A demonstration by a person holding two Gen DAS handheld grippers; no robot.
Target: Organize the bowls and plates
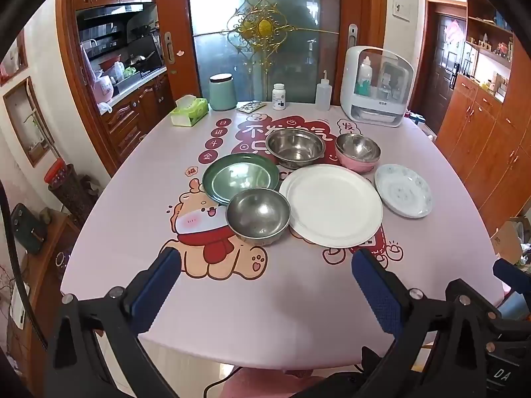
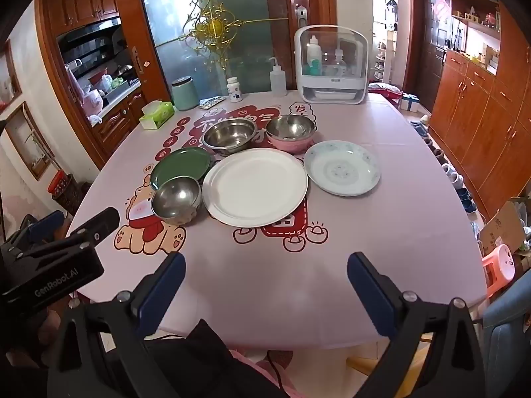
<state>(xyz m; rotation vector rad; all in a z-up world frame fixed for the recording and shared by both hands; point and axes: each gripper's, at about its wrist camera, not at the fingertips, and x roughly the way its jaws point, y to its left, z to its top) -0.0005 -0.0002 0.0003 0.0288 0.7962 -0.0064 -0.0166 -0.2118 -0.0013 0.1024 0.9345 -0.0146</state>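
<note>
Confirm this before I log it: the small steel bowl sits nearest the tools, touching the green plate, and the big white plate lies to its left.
Wrong side: the big white plate lies to the right of the small steel bowl, as the left wrist view shows. The rest stands, green plate included.

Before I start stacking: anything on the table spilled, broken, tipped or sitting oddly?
Nothing stands out. The small steel bowl overlaps the green plate's near rim, and a steel bowl sits nested in the pink bowl. The white plate and patterned plate lie flat. No spills or breakage visible. Both grippers hover open, empty.
</note>
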